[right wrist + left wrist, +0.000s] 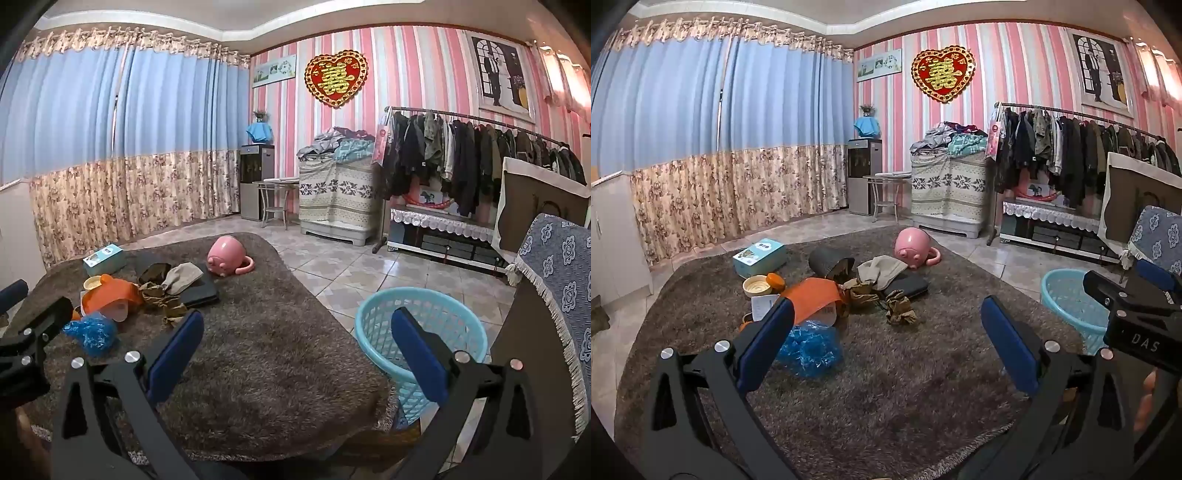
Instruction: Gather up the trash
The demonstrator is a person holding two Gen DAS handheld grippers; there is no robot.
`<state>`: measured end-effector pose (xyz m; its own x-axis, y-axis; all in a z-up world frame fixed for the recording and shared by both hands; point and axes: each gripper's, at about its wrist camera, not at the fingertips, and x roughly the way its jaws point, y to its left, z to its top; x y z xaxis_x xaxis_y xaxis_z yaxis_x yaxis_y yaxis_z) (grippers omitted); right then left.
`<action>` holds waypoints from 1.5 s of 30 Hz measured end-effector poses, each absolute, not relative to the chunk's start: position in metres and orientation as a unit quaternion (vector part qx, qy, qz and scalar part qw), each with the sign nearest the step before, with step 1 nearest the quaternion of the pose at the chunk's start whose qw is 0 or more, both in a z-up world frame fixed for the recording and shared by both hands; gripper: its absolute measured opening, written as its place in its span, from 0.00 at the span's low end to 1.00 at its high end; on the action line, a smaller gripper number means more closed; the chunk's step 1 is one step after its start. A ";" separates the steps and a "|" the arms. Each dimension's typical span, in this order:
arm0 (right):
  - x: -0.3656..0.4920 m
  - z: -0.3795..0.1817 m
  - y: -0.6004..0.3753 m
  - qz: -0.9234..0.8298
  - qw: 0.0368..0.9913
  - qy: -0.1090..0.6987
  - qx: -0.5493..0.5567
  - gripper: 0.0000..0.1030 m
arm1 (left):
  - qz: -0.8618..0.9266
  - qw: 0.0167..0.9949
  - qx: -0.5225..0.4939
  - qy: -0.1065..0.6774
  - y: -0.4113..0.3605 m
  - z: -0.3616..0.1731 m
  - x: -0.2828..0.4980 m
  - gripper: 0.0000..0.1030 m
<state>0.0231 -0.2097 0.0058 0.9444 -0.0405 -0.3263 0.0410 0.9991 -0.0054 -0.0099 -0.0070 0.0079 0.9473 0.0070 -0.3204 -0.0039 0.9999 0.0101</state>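
Two grippers hang above a shaggy grey-brown rug (886,369), both with jaws spread as wide as they go and nothing between or against the blue pads. The left gripper (886,339) faces the litter; the right gripper (297,347) stands to its right, its pads framing bare rug and the basket.

The trash lies in a loose heap toward the rug's far left part. Nearest is a crumpled blue plastic bag (810,349), just beyond the left gripper's left pad. Behind it sit an orange wrapper (816,297), crumpled brown paper (899,308) and a small round tub (760,286) with an orange lid leaning beside it. A pale blue carton (760,257) lies further back, and a beige cap (882,271) rests on a flat black case (908,286).

A light blue lattice basket (421,332) stands on the tiled floor, just off the rug's right edge; what shows of its inside looks empty. A pink pig-shaped pot (911,249) lies tipped on its side near the rug's far edge.
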 end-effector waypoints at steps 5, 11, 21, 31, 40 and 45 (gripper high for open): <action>0.023 0.006 -0.210 -0.020 0.986 0.166 0.002 0.96 | 0.003 0.987 0.004 0.163 -0.006 0.010 -0.010 0.95; 0.024 0.004 -0.209 -0.021 0.986 0.166 0.002 0.96 | 0.003 0.987 0.005 0.162 -0.007 0.009 -0.010 0.95; 0.024 0.005 -0.210 -0.020 0.986 0.166 0.003 0.96 | 0.003 0.987 0.004 0.162 -0.005 0.009 -0.011 0.95; 0.024 0.005 -0.210 -0.022 0.986 0.166 0.003 0.96 | 0.003 0.987 0.003 0.162 -0.005 0.009 -0.011 0.95; 0.024 0.005 -0.209 -0.022 0.986 0.166 0.001 0.96 | 0.003 0.987 0.002 0.163 -0.004 0.009 -0.011 0.95; 0.024 0.005 -0.209 -0.023 0.986 0.167 0.001 0.96 | 0.002 0.986 0.002 0.164 -0.004 0.010 -0.011 0.95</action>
